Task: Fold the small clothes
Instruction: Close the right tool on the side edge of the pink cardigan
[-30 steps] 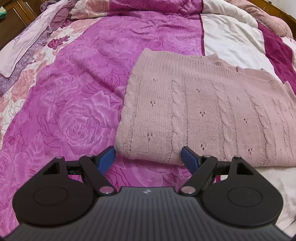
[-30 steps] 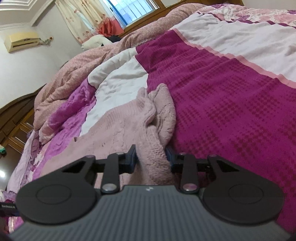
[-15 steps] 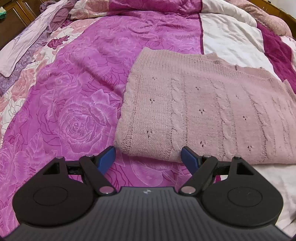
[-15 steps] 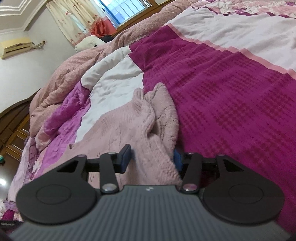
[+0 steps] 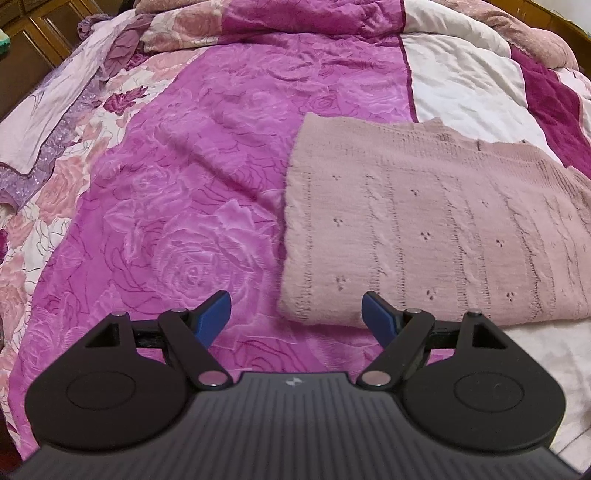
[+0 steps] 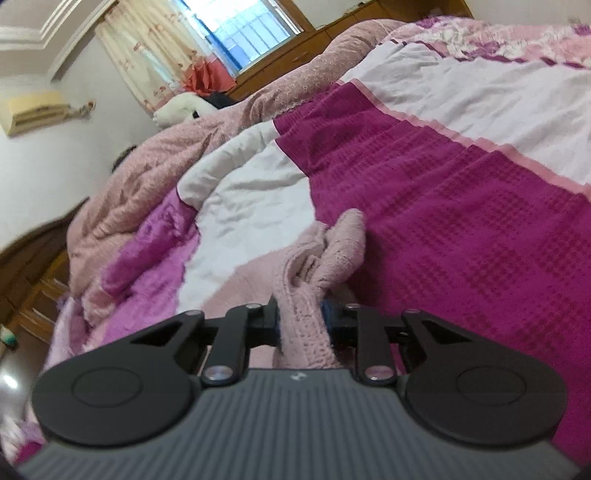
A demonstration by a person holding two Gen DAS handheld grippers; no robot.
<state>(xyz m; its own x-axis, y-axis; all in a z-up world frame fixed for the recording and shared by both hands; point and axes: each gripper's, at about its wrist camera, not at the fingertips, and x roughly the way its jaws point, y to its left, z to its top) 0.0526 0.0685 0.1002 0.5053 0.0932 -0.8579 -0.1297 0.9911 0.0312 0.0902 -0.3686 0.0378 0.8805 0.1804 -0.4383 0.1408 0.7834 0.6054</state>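
The sweater (image 5: 436,229) is soft, dusty pink and knitted, with twisty rope lines running down it and little groups of tiny holes. In the left wrist view it lies flat and folded into a wide block, with neat straight edges on its left and near sides. In the right wrist view one end of the sweater (image 6: 306,306) is bunched up into a thick, wrinkly strip that rises off the rest.

It lies on a bed (image 5: 192,155) covered with a bright purple-pink blanket with big roses on it. Next to that are a white patch (image 5: 458,81) and a dark pink bumpy blanket (image 6: 461,221). A fluffy pale pink quilt (image 6: 147,177) is heaped along the far side. Past the bed there is a window (image 6: 243,29) with flowery curtains (image 6: 147,55), an air conditioner (image 6: 33,110) high on the wall, and brown wooden cupboards (image 5: 44,33).

The left gripper (image 5: 295,317) hangs just above the near left corner of the sweater. Its blue fingers (image 5: 212,317) are spread wide apart and hold nothing. One finger is over the rose blanket and the other is over the sweater's near edge.

The right gripper (image 6: 301,321) has just been closing, and now it is clenched tight on the bunched strip of the sweater. The knit is squeezed between its two fingers and sticks out in front and behind
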